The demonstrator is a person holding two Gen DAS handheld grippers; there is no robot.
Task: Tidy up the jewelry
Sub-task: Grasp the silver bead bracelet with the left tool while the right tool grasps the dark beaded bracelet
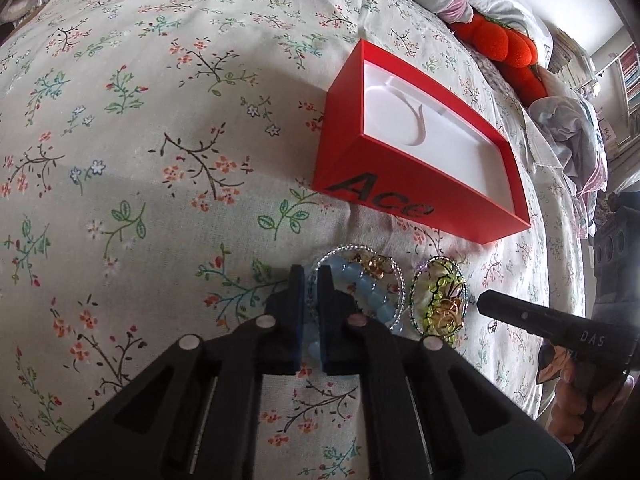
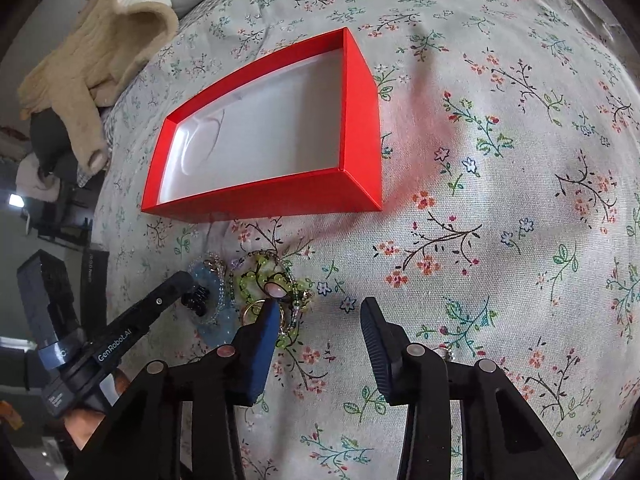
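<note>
Left wrist view, lower centre: left gripper (image 1: 311, 300) clenched on the blue bracelet (image 1: 362, 286), pads pinching its beaded rim w/ beads showing in the narrow gap. Bracelet lies on the floral bedspread (image 1: 140, 140), just beside a green bracelet (image 1: 440, 300) to its right; gold rings (image 1: 450, 316) rest tangled w/ the green one. Red box (image 1: 420, 148), upper right of frame, sits open and bare inside, near both pieces. Right wrist view, bottom centre: right gripper (image 2: 320, 316) partly open, grasping nothing; its left pad (image 2: 266, 332) overlaps the green bracelet's edge, contact not certain. Handling (est.): beaded loops are light, limp, prob. on elastic, so they sag and may snag neighbours; beads are smooth, slip-prone. Best hold: across one strand at the rim, lifted slowly to free the rings.
</note>
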